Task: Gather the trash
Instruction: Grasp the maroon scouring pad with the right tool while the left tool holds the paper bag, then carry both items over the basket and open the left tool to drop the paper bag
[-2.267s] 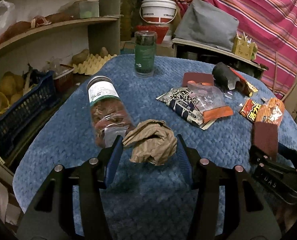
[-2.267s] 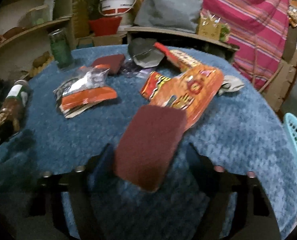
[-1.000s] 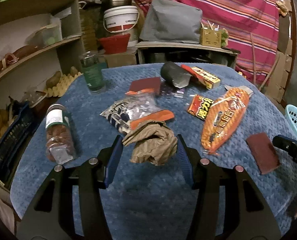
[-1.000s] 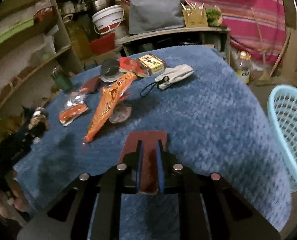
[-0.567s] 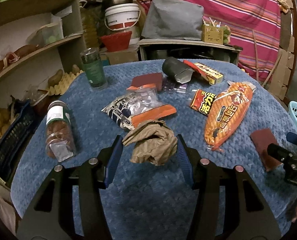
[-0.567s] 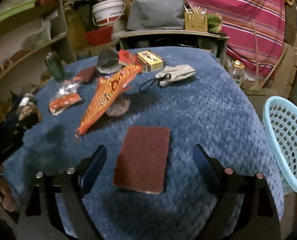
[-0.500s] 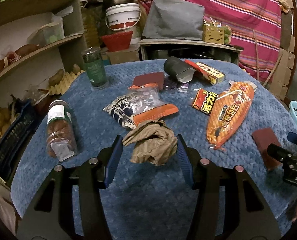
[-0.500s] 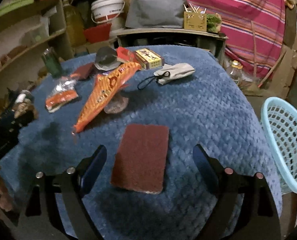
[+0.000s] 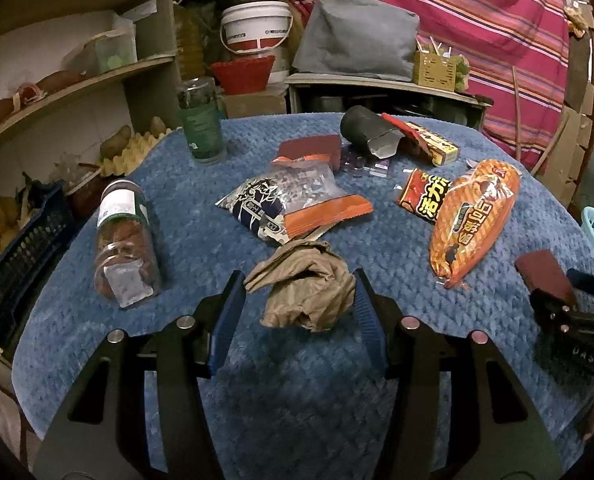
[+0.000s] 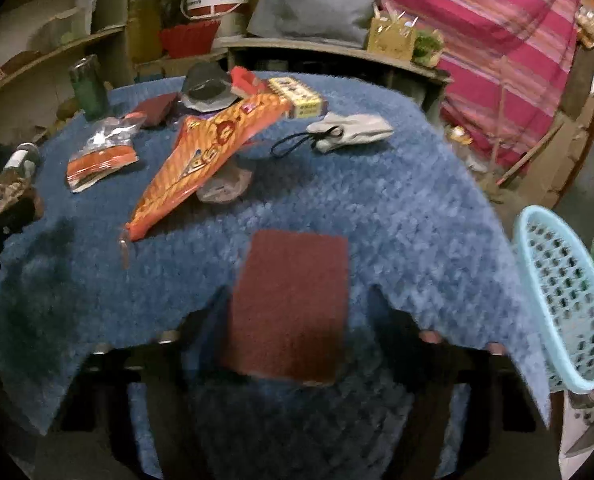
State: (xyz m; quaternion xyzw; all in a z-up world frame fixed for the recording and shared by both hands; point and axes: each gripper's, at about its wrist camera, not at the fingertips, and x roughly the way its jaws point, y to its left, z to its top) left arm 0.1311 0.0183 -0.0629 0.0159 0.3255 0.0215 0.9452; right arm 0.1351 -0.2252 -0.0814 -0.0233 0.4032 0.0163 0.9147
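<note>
The near half of the blue tablecloth [image 9: 289, 400] lay bare, wrappers crowding the far half, and a pale blue basket [image 10: 565, 300] stood off its right edge. The crumpled brown paper [image 9: 303, 288] was wadded and creased, lifted above the cloth, clamped between the left gripper [image 9: 297, 304]. The right gripper [image 10: 293, 320] was closing, its jaws apart around a flat maroon pad [image 10: 289, 304] lying on the cloth; blur hid any contact.

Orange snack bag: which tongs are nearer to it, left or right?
Right. The right tongs sit just beside the orange snack bag's lower tip, jaws closing around a maroon pad. The left tongs hold crumpled paper farther away.
</note>
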